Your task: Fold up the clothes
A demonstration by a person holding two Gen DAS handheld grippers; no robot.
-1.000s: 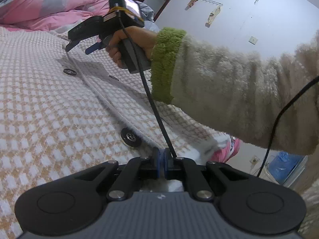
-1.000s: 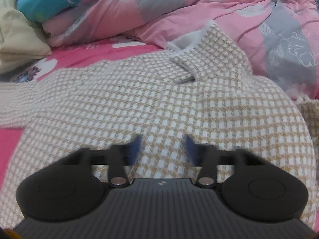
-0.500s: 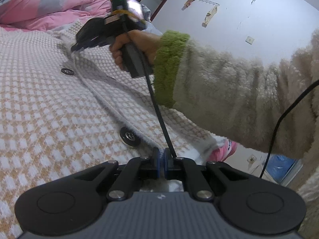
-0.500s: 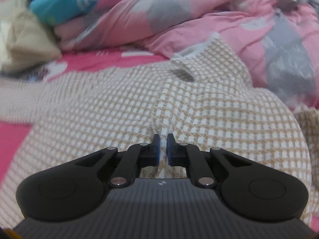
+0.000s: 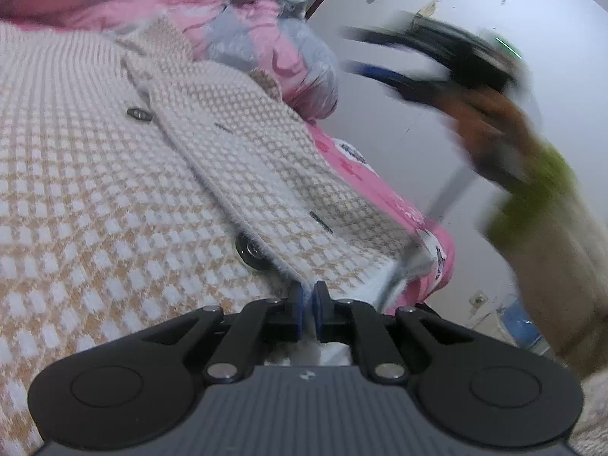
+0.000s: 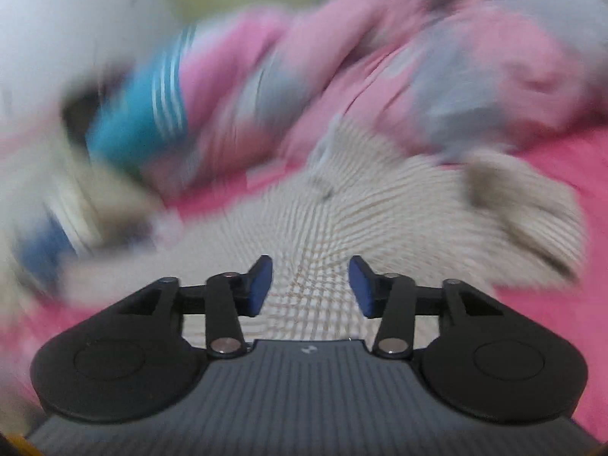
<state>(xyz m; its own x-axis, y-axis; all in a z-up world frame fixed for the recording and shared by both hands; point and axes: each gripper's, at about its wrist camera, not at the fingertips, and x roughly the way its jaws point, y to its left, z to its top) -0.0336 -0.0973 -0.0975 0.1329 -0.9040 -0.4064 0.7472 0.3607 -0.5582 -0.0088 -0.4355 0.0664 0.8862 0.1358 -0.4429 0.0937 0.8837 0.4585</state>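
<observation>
My left gripper [image 5: 307,306] clenched on cardigan [image 5: 114,190] hem, anchoring front panel (keeps fold edge taut). Cardigan spread buttons-up over bed [image 5: 380,190]. Farther off, my right gripper [image 6: 311,285] aloft, jaws opening, nothing between.

Pink quilt [image 5: 288,49], perhaps teal cloth [image 6: 136,121].

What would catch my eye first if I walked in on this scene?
Probably the big tan-and-white checked cardigan spread across the bed, dark buttons down its front edge. Behind it sits a heap of pink and grey bedding. The left gripper is shut on the cardigan's near hem, while the right gripper, blurred with motion, has nothing between its opening jaws.
</observation>
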